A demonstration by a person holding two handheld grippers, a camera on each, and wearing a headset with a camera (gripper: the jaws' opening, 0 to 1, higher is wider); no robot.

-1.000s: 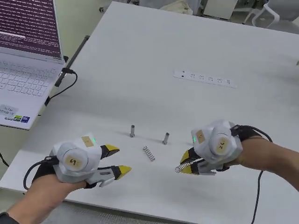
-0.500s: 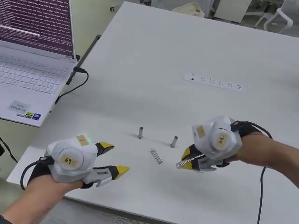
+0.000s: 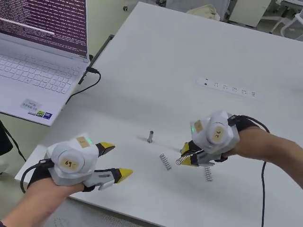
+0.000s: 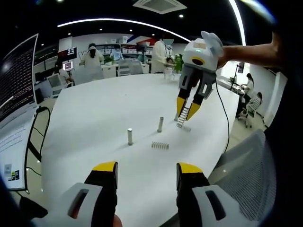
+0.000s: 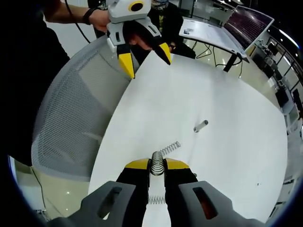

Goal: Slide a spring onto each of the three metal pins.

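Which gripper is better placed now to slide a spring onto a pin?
Right. The right gripper is shut on a spring and hangs close to a pin; the left gripper is open, empty and farther away.

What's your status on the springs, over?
Left gripper open. Right gripper shut on a spring. Two pins seen, both bare. Two springs loose on table; nothing blocking the pins.
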